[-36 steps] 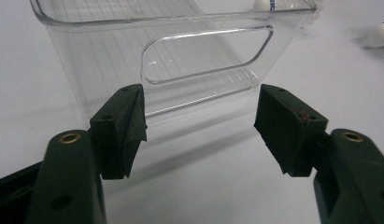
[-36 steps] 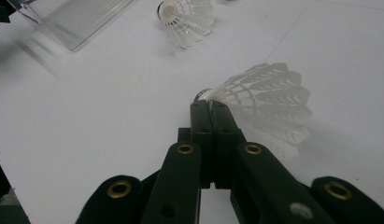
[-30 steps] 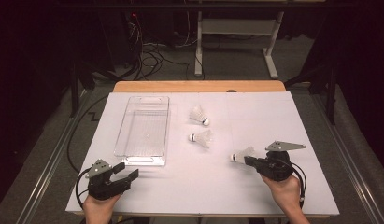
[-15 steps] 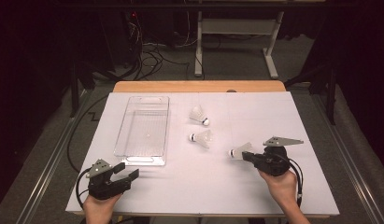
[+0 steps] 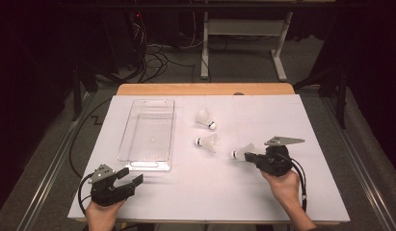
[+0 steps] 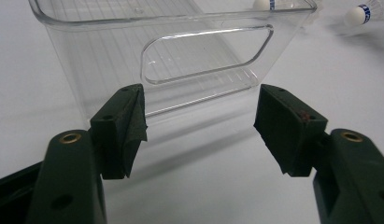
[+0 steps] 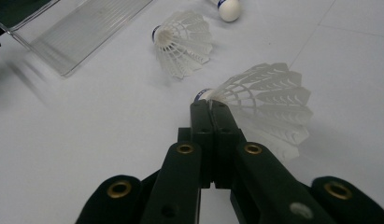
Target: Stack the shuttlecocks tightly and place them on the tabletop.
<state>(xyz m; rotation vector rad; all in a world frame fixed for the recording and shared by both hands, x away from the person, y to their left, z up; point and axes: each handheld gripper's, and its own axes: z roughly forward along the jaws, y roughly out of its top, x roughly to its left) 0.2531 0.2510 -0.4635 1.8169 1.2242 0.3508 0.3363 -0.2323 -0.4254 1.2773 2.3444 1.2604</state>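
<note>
High view, from left to right: the left gripper [image 5: 129,178] rests near the table's [image 5: 195,192] front edge with its jaws spread wide, just short of the clear plastic bin [image 5: 148,134], then two loose shuttlecocks [image 5: 205,118] [image 5: 208,142] lie mid-table, and the right gripper [image 5: 248,156] pinches a third shuttlecock [image 5: 244,151] by its skirt. Left gripper view adds the bin's handle cutout [image 6: 206,53] and blue bands on two cork tips, the lettering too small to read. Right gripper view shows jaws pressed together on the feather edge.
</note>
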